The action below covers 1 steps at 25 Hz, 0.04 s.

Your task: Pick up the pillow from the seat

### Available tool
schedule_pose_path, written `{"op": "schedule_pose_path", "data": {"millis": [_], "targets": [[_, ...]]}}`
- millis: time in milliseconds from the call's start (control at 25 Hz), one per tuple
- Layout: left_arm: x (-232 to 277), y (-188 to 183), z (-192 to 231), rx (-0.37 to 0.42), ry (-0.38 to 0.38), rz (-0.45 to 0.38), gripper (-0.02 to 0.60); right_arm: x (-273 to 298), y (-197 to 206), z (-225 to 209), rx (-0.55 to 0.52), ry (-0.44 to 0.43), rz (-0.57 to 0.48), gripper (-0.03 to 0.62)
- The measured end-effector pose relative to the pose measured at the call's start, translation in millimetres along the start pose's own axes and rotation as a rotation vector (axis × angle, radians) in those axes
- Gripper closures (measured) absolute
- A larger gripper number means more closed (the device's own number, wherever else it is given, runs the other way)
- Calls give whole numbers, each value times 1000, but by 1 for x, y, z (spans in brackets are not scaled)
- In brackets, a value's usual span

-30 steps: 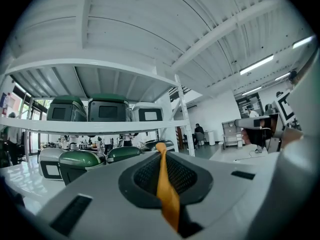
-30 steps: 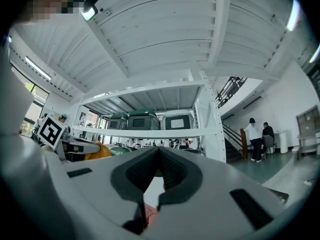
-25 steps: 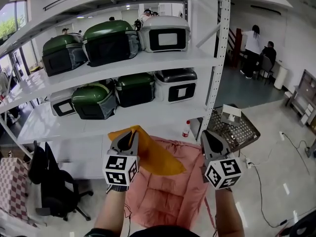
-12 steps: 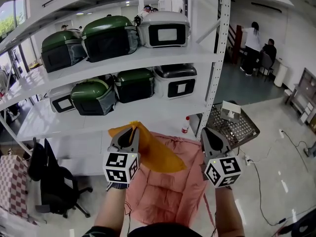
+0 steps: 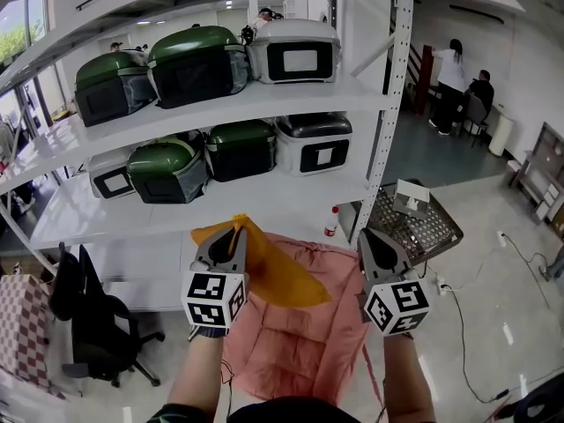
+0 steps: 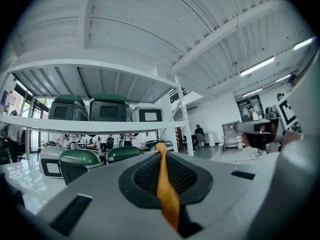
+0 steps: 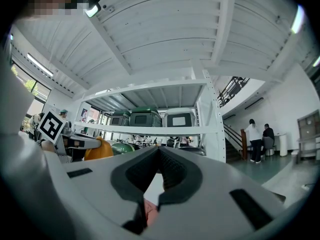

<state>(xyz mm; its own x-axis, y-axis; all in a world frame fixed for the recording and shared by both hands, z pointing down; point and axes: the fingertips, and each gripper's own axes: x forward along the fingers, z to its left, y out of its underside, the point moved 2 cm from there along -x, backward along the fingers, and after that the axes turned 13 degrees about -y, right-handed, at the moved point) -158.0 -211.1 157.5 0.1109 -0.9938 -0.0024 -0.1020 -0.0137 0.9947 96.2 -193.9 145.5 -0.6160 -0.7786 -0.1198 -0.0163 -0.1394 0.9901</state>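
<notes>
A flat orange pillow (image 5: 284, 278) hangs above a seat draped in pink quilted cloth (image 5: 300, 346). My left gripper (image 5: 232, 238) is shut on the pillow's upper left corner. In the left gripper view a strip of orange fabric (image 6: 168, 196) runs pinched between the jaws of the left gripper (image 6: 161, 147). To the right of the pillow, my right gripper (image 5: 371, 241) is level with the left one and apart from the fabric. Seen in its own view, the right gripper (image 7: 160, 149) has its tips together and holds nothing. Pink cloth (image 7: 150, 212) shows through the gap lower down.
A white shelf rack (image 5: 264, 104) stands just ahead, holding green and white cases (image 5: 198, 64). A black office chair (image 5: 97, 333) is at the left and a wire cart (image 5: 421, 229) with a box at the right. A small bottle (image 5: 332, 229) stands on the low shelf. Two people (image 5: 463, 86) are far back right.
</notes>
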Motion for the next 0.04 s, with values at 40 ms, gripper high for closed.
{"op": "schedule_pose_path", "data": {"millis": [40], "targets": [[0,1,0,0,0,0,563,0,0,1,-1,0,0,591]]}}
